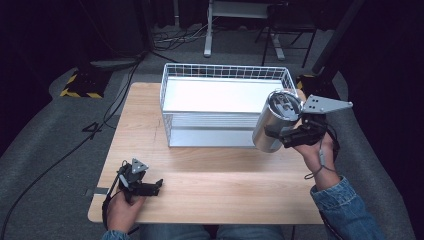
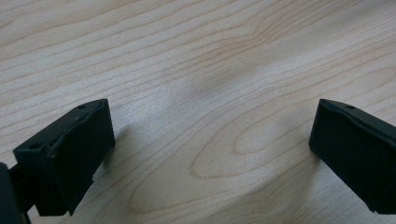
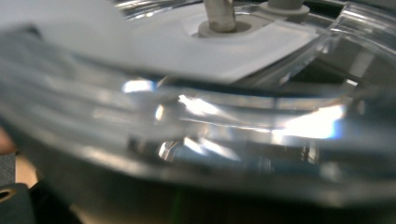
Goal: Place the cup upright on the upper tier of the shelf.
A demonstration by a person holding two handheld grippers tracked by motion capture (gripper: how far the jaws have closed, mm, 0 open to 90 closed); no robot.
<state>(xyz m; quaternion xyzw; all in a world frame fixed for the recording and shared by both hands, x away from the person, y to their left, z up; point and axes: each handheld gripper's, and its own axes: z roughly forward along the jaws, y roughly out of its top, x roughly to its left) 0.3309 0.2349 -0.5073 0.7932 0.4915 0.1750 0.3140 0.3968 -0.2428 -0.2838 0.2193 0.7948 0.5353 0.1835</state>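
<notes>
High view: a light wooden table [image 1: 210, 185] fills the centre of the frame. A white wire basket [image 1: 226, 102] stands on its far half, upper centre, with a pale tray-like floor inside.

Right gripper [image 1: 280, 134], right of centre: it holds a steel canister [image 1: 274, 121] with a clear lid, raised off the table and tilted, at the basket's right front corner and overlapping the corner in the picture. The jaws are clamped across the canister's lower body. The grey plate [image 1: 325, 104] sits above the hand. In the right gripper view the canister's clear lid [image 3: 201, 93] is very close and blurred.

Left gripper [image 1: 156, 187], lower left of the frame: it rests low over the table's near edge, well apart from the basket. In the left gripper view its black fingers [image 2: 70, 154] stand wide apart with bare wood grain [image 2: 210, 93] between them.
</notes>
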